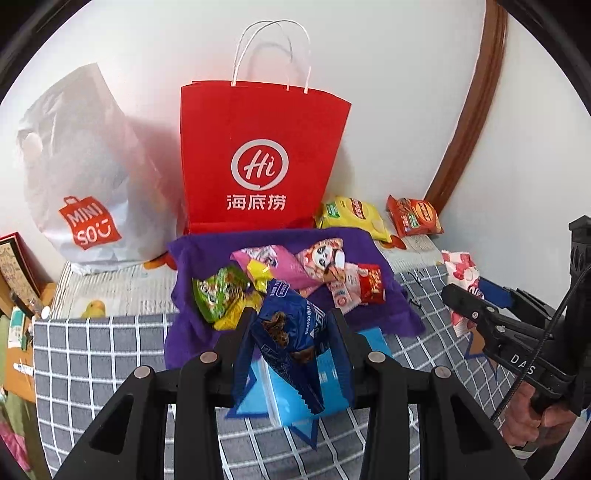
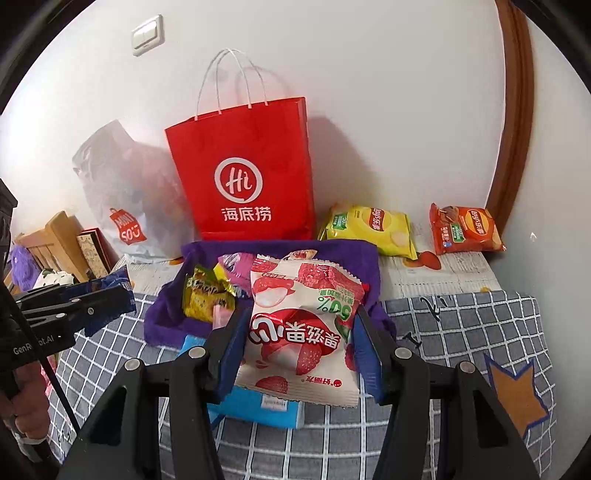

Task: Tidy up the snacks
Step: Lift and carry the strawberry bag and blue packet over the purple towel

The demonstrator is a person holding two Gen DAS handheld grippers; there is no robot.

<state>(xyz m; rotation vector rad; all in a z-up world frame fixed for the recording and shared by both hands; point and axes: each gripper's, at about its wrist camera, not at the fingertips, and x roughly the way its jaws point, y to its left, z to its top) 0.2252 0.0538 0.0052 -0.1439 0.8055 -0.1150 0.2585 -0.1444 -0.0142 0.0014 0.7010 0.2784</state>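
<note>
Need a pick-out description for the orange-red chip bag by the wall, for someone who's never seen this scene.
Start at the tall red paper bag standing against the wall. To its right two chip bags lie side by side: first a yellow chip bag, then the orange-red chip bag, nearest the brown door frame.

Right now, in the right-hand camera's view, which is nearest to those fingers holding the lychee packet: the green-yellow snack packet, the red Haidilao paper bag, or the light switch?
1. Green-yellow snack packet, on the purple cloth, just left of the right gripper.
2. Red Haidilao paper bag, upright behind the cloth.
3. Light switch, high on the wall, upper left.
</note>
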